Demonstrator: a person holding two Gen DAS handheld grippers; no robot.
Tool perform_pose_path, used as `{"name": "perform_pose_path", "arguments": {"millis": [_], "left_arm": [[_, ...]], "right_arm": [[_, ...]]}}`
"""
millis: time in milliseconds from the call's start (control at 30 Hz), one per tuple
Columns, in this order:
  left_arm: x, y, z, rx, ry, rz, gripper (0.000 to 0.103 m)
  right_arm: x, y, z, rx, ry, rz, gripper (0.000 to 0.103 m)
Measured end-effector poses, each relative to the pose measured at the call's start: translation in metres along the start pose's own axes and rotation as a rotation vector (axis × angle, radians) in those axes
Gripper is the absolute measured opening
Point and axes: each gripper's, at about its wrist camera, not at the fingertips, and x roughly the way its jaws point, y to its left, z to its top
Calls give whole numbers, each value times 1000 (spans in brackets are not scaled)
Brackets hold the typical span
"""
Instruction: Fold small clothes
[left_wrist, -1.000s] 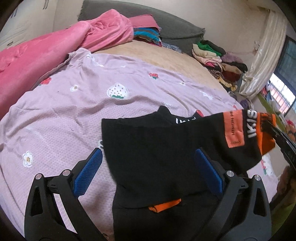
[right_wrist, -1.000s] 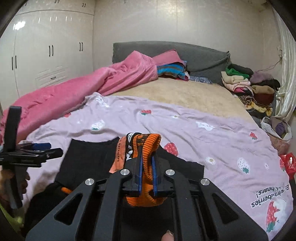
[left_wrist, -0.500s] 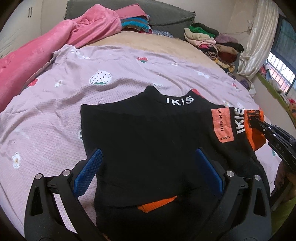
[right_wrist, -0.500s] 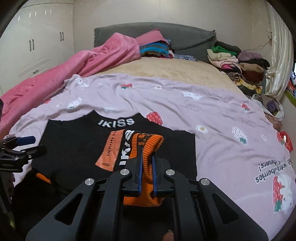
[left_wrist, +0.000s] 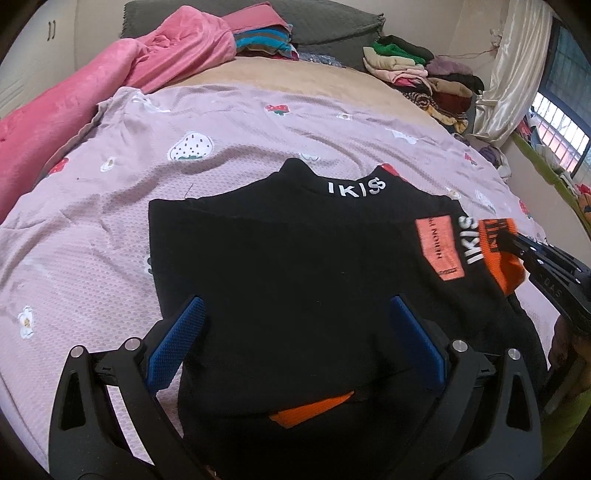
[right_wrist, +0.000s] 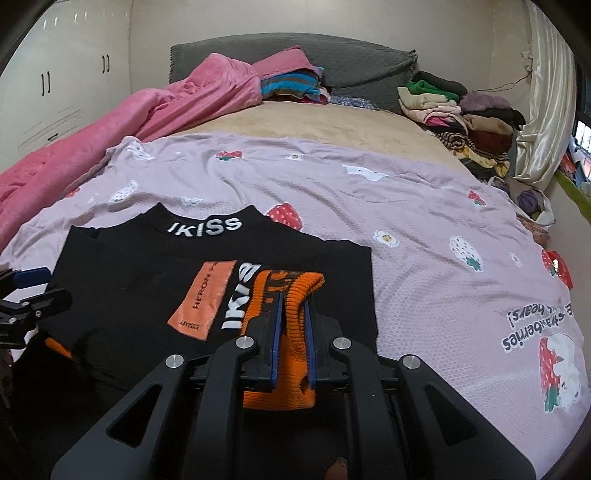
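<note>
On the lilac strawberry bedspread (right_wrist: 424, 206), black sweater (left_wrist: 295, 280) is lying flat, collar facing the headboard. Right gripper (right_wrist: 293, 332) is clamping the orange cuff (right_wrist: 291, 291), sleeve folded across the body. Left gripper (left_wrist: 295, 343) is hovering wide open over the hem, holding nothing.

black sweater (left_wrist: 295, 266) | flat, collar away | orange cuff (right_wrist: 284, 295) folded onto chest, sleeve across

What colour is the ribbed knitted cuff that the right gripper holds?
Orange with black marks; the ribbed knitted cuff shows best in the right wrist view.
</note>
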Motion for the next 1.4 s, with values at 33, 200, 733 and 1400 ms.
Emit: {"name": "perform_pose_path", "arguments": {"millis": [33,200,733,1400], "left_arm": [[0,-1,0,2,0,-1,93],[3,-3,-1,12,2,-5,93],[12,-11,-5,42,45,-50,41],[24,-4,-11,23,107,-27,39]], "right_arm": [[1,-1,0,3,4,-4,9],[1,-11,-3,34,-1,-37,15],[-3,22,-2,-17,14,138,29],[40,39,-15,-76,145,107,39]]}}
